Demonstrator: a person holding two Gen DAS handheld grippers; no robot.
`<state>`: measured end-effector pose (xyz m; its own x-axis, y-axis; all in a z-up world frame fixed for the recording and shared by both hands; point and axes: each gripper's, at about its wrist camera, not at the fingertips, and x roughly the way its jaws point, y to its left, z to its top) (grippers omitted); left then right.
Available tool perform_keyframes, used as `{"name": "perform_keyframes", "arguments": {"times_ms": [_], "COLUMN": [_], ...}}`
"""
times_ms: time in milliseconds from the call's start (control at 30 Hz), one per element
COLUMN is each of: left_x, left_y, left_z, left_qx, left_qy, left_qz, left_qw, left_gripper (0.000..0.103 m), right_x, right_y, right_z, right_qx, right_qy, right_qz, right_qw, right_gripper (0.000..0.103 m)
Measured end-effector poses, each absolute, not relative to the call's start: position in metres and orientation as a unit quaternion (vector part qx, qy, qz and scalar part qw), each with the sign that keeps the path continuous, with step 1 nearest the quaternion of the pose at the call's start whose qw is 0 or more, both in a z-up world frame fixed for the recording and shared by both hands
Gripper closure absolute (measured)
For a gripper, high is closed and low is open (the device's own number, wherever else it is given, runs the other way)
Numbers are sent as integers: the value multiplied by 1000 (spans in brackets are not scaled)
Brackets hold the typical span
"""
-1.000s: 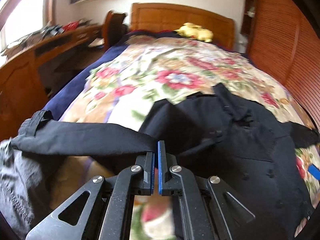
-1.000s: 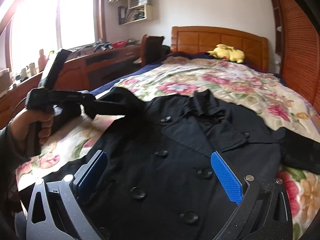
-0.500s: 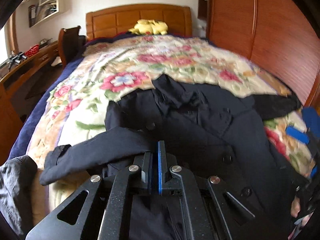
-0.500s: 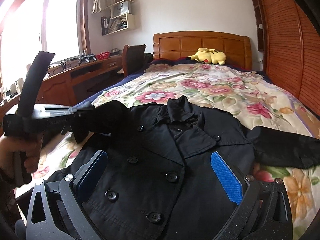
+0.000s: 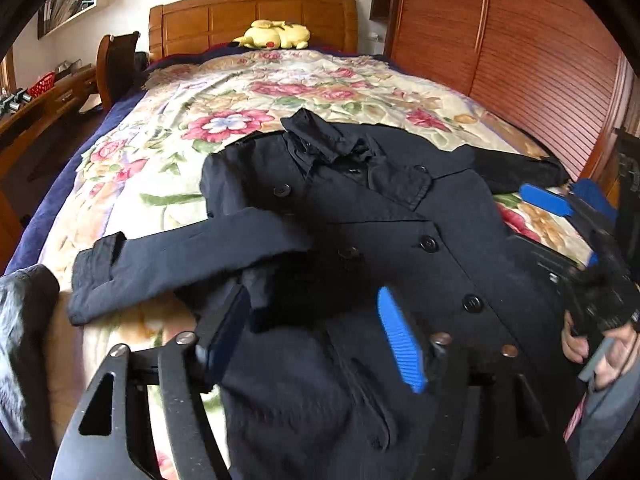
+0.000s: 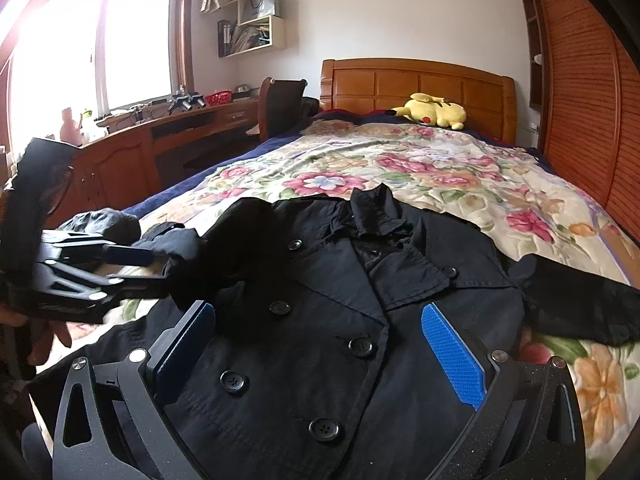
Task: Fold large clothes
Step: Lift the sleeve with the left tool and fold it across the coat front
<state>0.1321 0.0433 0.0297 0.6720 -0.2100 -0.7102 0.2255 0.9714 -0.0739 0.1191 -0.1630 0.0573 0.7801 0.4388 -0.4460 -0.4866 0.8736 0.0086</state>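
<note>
A black double-breasted coat (image 5: 384, 232) lies face up on the floral bedspread (image 5: 240, 120), collar toward the headboard; it also shows in the right wrist view (image 6: 320, 320). Its left sleeve (image 5: 180, 256) is folded across toward the chest, and its right sleeve (image 6: 580, 304) lies spread out to the right. My left gripper (image 5: 316, 336) is open just above the folded sleeve, with a fold of cloth between its fingers. My right gripper (image 6: 316, 352) is open and empty over the coat's front; it also appears in the left wrist view (image 5: 560, 204).
A yellow plush toy (image 6: 434, 112) lies by the wooden headboard (image 6: 416, 84). A wooden desk (image 6: 140, 148) and chair (image 6: 284, 100) stand left of the bed. A slatted wooden wardrobe (image 6: 592, 112) runs along the right. A grey garment (image 5: 20, 340) lies at the bed's left edge.
My left gripper carried the left sleeve across the coat toward the chest, then opened and let it go. The right gripper stayed open over the coat front.
</note>
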Motion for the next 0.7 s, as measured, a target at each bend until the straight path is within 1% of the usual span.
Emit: {"name": "perform_keyframes", "arguments": {"times_ms": [133, 367, 567, 700], "left_x": [125, 150, 190, 207], "left_y": [62, 113, 158, 181], "left_z": [39, 44, 21, -8], "left_qx": [18, -22, -48, -57], "left_qy": [363, 350, 375, 402], "left_qz": [-82, -20, 42, 72], "left_qw": [928, 936, 925, 911], "left_gripper": [33, 33, 33, 33], "right_x": [118, 111, 110, 112], "right_y": [-161, -155, -149, -142], "right_z": [58, 59, 58, 53], "right_qx": [-59, -71, -75, -83], "right_qy": [223, 218, 218, 225], "right_qz": [249, 259, 266, 273], "right_qw": [941, 938, 936, 932], "right_gripper": [0, 0, 0, 0]}}
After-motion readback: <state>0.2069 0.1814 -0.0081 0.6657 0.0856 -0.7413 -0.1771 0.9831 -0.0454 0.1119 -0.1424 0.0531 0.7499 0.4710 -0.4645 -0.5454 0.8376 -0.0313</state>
